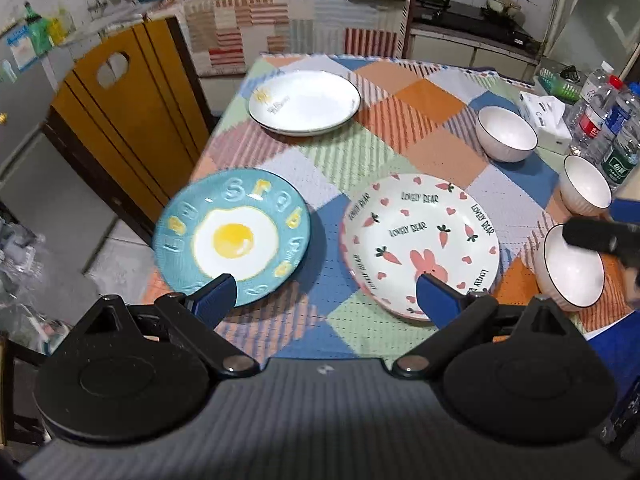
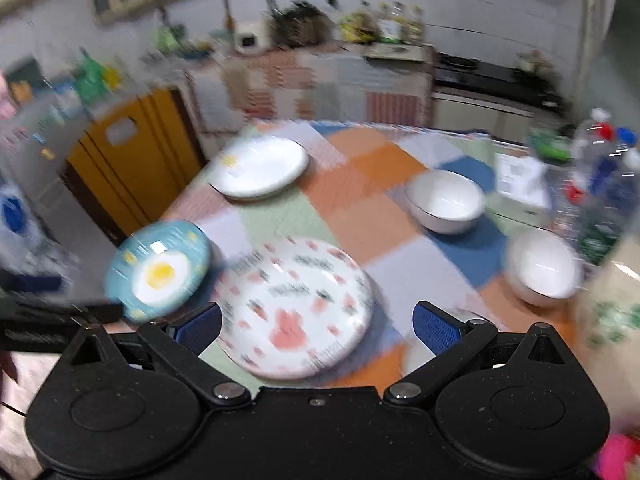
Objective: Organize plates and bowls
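Observation:
A blue fried-egg plate [image 1: 232, 236] sits at the table's near left. A white carrot-and-rabbit plate [image 1: 420, 240] lies to its right. A stack of white plates [image 1: 304, 102] rests at the far left. Three white bowls stand on the right: far [image 1: 506, 132], middle [image 1: 586, 186], near [image 1: 572, 268]. My left gripper [image 1: 324, 300] is open and empty, above the near edge between the two patterned plates. My right gripper [image 2: 316, 328] is open and empty above the rabbit plate [image 2: 296, 304]; its view is blurred. The blue plate [image 2: 158, 270] shows at its left.
A wooden chair [image 1: 120, 120] stands left of the table [image 1: 420, 92]. Water bottles [image 1: 608, 120] and a tissue box [image 1: 546, 116] crowd the far right corner. A counter with a striped cloth [image 1: 280, 20] lies behind.

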